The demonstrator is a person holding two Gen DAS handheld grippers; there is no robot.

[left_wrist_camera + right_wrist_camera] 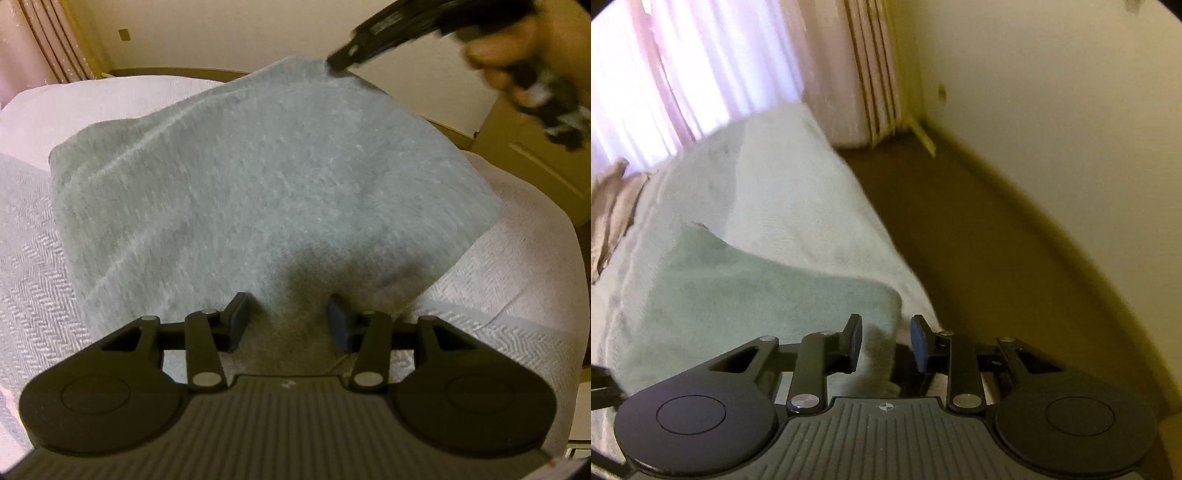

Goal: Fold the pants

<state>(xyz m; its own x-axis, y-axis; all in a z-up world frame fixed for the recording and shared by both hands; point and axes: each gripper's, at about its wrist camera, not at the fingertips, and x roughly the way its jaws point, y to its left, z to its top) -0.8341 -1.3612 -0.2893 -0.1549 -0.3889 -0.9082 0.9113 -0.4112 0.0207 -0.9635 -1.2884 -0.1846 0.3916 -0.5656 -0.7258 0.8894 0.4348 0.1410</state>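
The grey pants [273, 177] lie folded on the bed [33, 258]. Left gripper [287, 319] and right gripper [884, 341] both have fingers apart; the right sits at the far corner, two o'clock. Next, probably, another fold or smoothing.

folded pants [273, 177] lie on the bed [33, 266], curtain [713, 59] behind.

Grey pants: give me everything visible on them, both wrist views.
The grey pants look like soft heathered knit, already folded into a thick, roughly rectangular bundle with a seam ridge along one side. They lie flat on the white herringbone bedspread. The left gripper sits open at the near edge; the right gripper is open at a far corner, fabric between its fingers. Waistband and cuffs cannot be made out.
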